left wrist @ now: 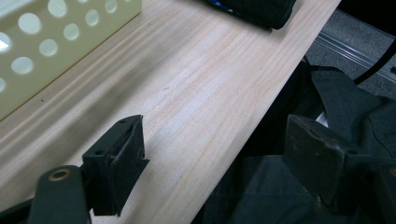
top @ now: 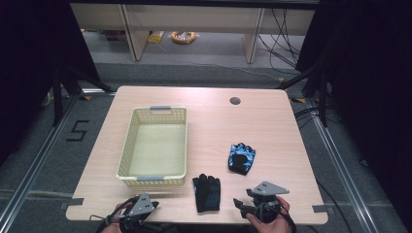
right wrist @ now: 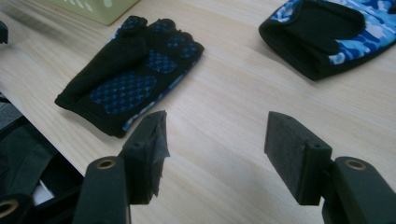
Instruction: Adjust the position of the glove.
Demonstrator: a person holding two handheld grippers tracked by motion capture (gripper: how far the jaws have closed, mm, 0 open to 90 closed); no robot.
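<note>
Both hands come in at the near table edge in the high view, each holding a gripper. The left gripper (top: 137,209) sits low at the left, its grey plate tilted up; in the left gripper view its jaws stand wide apart with nothing between them. The right gripper (top: 241,204) points leftward, and the right gripper view shows its jaws likewise spread and empty.

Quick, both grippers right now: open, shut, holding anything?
Left gripper: open, holding nothing, at the near edge of the light wooden table.
Right gripper: open, holding nothing, just short of the black fingerless glove with blue grip dots.
</note>
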